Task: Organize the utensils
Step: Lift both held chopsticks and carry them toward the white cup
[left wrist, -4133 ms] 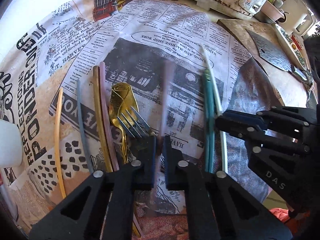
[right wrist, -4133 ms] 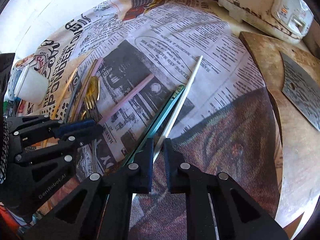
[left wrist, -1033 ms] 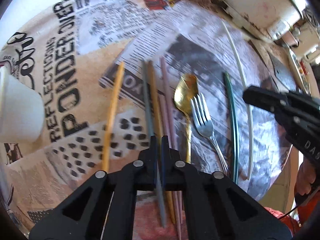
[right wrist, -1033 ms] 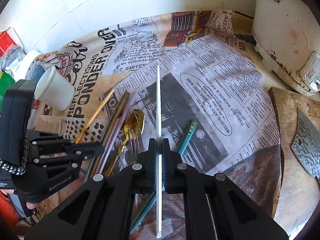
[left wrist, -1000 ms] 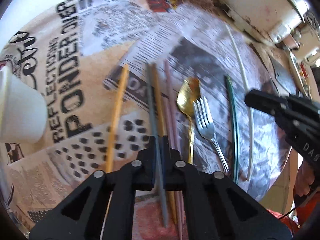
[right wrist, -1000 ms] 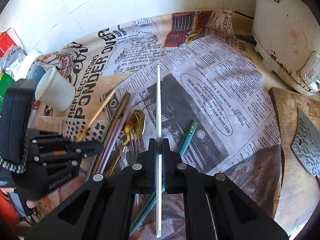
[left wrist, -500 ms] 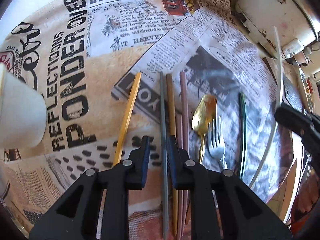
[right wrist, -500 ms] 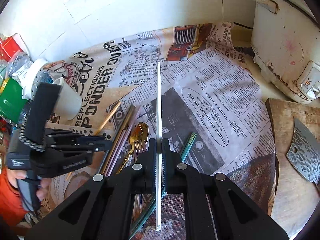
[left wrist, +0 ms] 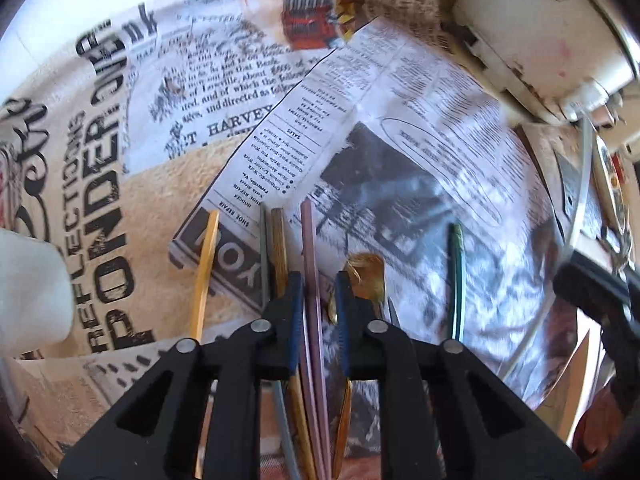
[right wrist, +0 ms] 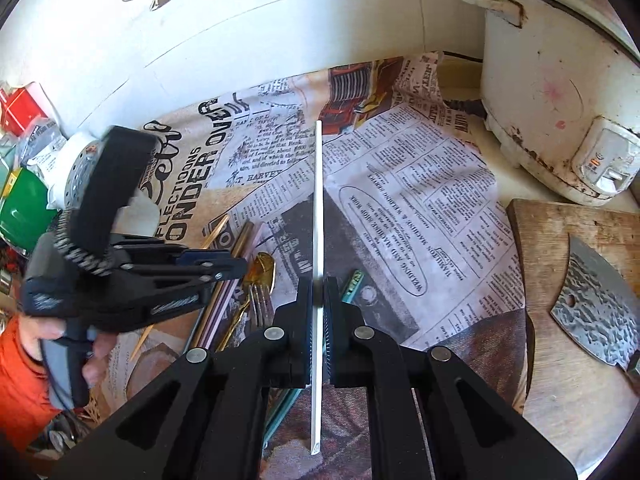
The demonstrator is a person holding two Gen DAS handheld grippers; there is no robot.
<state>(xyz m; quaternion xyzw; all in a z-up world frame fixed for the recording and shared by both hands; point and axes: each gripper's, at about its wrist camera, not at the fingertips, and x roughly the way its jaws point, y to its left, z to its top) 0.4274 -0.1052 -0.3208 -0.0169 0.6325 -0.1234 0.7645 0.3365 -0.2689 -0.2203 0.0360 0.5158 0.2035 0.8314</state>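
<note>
Chopsticks lie side by side on the newsprint cloth: a yellow chopstick (left wrist: 204,276), a grey chopstick (left wrist: 263,256), a brown chopstick (left wrist: 277,248) and a pink chopstick (left wrist: 310,256). A gold spoon (left wrist: 366,276) and a teal chopstick (left wrist: 456,276) lie to their right. My left gripper (left wrist: 317,300) is open, its jaws straddling the pink chopstick just above the row. My right gripper (right wrist: 318,300) is shut on a white chopstick (right wrist: 318,208) and holds it lifted above the cloth. A silver fork (right wrist: 260,304) lies beside the spoon (right wrist: 262,270).
A white cup (left wrist: 28,288) stands at the left. A white rice cooker (right wrist: 560,92) stands at the back right. A wooden board (right wrist: 580,360) with a cleaver (right wrist: 600,308) lies at the right. A green mug (right wrist: 20,216) and clutter sit far left.
My left gripper let go of the grey chopstick, opened, and shifted right over the pink chopstick. My right gripper has raised the white chopstick higher.
</note>
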